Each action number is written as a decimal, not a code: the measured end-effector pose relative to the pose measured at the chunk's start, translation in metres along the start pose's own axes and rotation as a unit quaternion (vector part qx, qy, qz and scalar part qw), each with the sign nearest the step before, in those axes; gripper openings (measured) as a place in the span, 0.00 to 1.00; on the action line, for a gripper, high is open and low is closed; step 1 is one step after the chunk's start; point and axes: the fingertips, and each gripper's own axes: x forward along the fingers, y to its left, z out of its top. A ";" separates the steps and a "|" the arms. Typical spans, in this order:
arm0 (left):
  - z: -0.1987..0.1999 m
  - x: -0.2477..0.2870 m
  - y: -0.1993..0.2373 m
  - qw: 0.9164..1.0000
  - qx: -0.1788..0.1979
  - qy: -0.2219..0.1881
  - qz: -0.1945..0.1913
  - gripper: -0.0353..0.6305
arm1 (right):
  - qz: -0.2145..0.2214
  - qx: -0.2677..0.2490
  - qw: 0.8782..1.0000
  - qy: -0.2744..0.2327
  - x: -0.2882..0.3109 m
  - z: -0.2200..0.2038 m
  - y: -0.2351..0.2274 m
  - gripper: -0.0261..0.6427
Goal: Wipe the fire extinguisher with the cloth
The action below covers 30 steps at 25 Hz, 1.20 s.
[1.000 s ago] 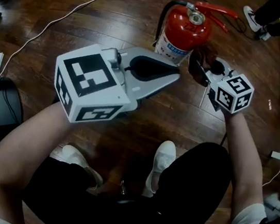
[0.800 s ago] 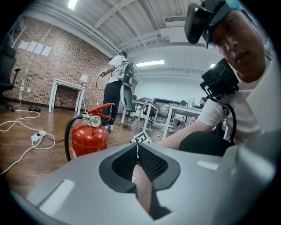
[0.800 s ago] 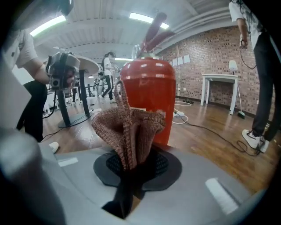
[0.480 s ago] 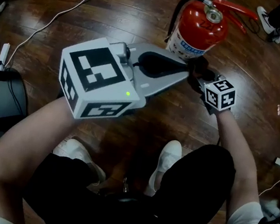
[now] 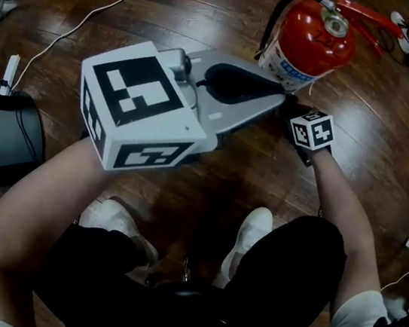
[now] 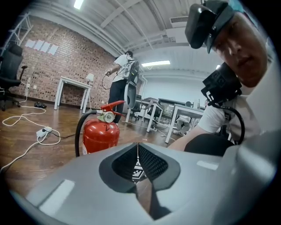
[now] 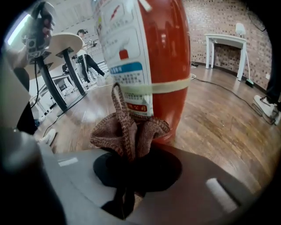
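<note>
A red fire extinguisher (image 5: 314, 42) with a white label stands upright on the wooden floor at the top right of the head view. My right gripper (image 5: 293, 107) is low beside its base, shut on a brown knitted cloth (image 7: 127, 129). In the right gripper view the bunched cloth sits against the lower label of the extinguisher (image 7: 149, 57), held by the right gripper (image 7: 129, 154). My left gripper (image 5: 275, 97) is raised in front of me, jaws shut and empty, its tip above the right gripper. The left gripper (image 6: 137, 147) looks toward the extinguisher (image 6: 101, 136).
A white cable (image 5: 98, 10) runs over the floor at the upper left, with a power strip (image 5: 9, 69) and a dark chair (image 5: 2, 144) at the left. My shoes (image 5: 251, 231) are below. A standing person (image 6: 120, 83) and tables (image 6: 72, 85) are in the background.
The right gripper with the cloth has gone down and leftward along the extinguisher toward its base. The left gripper has kept its place; the head view has shifted.
</note>
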 end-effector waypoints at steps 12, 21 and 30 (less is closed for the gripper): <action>-0.007 -0.004 -0.004 1.000 0.010 0.008 -0.009 0.07 | 0.024 -0.051 0.996 -0.062 -0.069 0.039 0.044 0.13; -0.011 -0.008 -0.023 1.000 0.012 0.008 -0.027 0.07 | 0.026 -0.099 0.967 -0.231 -0.238 0.156 0.107 0.13; -0.009 -0.014 -0.029 1.000 0.017 0.006 -0.022 0.07 | -0.014 -0.074 0.959 -0.273 -0.235 0.186 0.078 0.13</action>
